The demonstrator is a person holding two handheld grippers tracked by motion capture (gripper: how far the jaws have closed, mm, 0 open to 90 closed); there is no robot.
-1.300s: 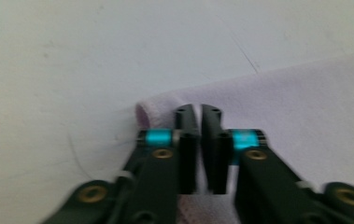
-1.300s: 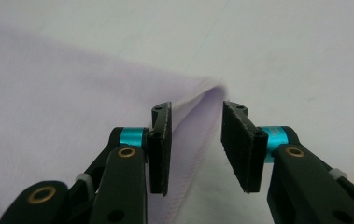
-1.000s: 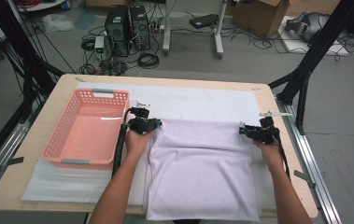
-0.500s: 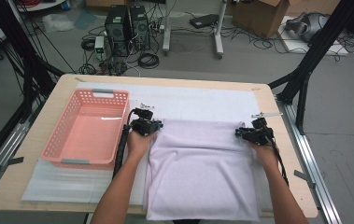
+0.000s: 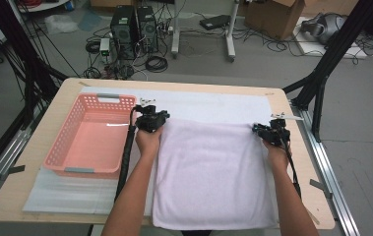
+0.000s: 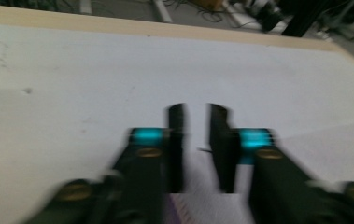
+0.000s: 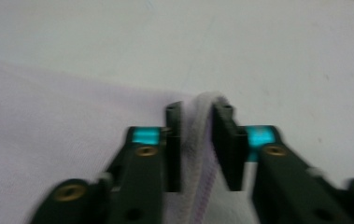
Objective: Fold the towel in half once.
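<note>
Here a pale lilac towel [image 5: 213,172] is spread flat on the near right part of the tabletop [image 5: 41,142], its near edge reaching the tabletop's near edge and its far edge lying across a white sheet [image 5: 208,105] that covers the middle of the surface. The towel's two far corners are each met by a gripper. At the far left corner the left gripper [image 5: 150,119] is held by a hand [image 5: 148,140]; in the left gripper view its fingers [image 6: 177,140] are seen apart, having just been opening, with a strip of towel [image 6: 202,207] showing low between them near their roots and only the white sheet [image 6: 118,79] beyond the tips. No pressing on the cloth is seen there. At the far right corner the right gripper [image 5: 272,132] is held by the other hand [image 5: 276,152]. In the right gripper view a raised fold of the towel's corner [image 7: 202,121] stands between the fingers [image 7: 173,140], which are likewise apart after having just been opening; a gap is visible on each side of the fold, so the cloth is not clamped. To the left of the towel, just beside the left forearm, a pink slotted basket [image 5: 71,147] is set on the tabletop. Beyond the far edge, computer towers [image 5: 135,24] and loose cables [image 5: 154,63] are seen on the floor.
</note>
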